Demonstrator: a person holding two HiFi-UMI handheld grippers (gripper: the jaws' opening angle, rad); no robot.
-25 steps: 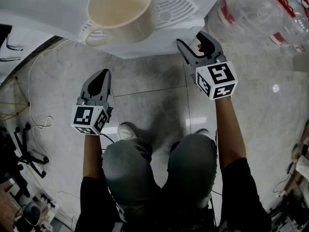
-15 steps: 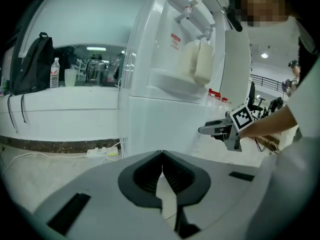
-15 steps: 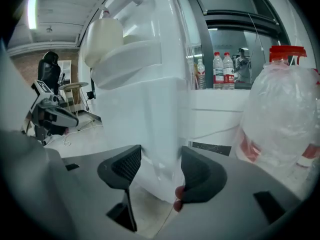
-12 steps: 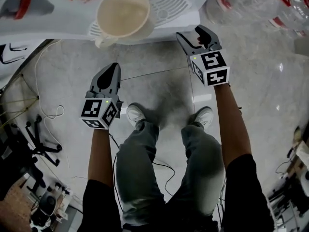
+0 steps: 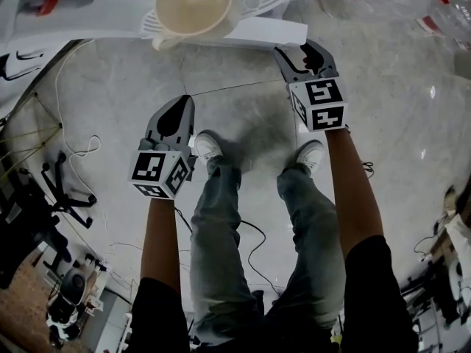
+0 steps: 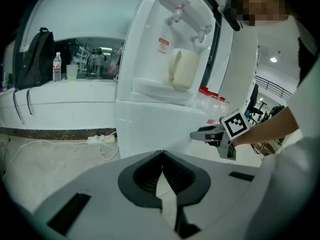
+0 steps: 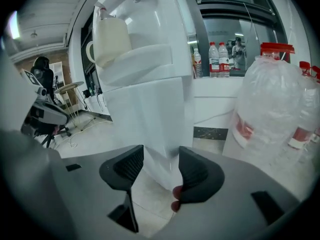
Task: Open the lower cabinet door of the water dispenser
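In the head view, both forearms [image 5: 352, 190] reached forward above the person's legs [image 5: 221, 226], each gripper tipped down toward the tiled floor [image 5: 110, 87]. The left gripper [image 5: 180, 107] hung over bare floor, well short of the water dispenser [image 5: 257, 29]. The right gripper [image 5: 300, 56] sat right at the dispenser's front corner, under the ledge carrying a cream mug [image 5: 193, 4].

In the left gripper view, the jaws were pressed together with nothing between them. They were aimed at the lower cabinet door [image 6: 150, 129] below the drip ledge and were clear of it.

In the right gripper view, the jaws stood apart, having just been closing. The cabinet's white corner edge was between them, and the pads didn't appear to touch it. Big water bottles [image 7: 272, 99] stood to the right.
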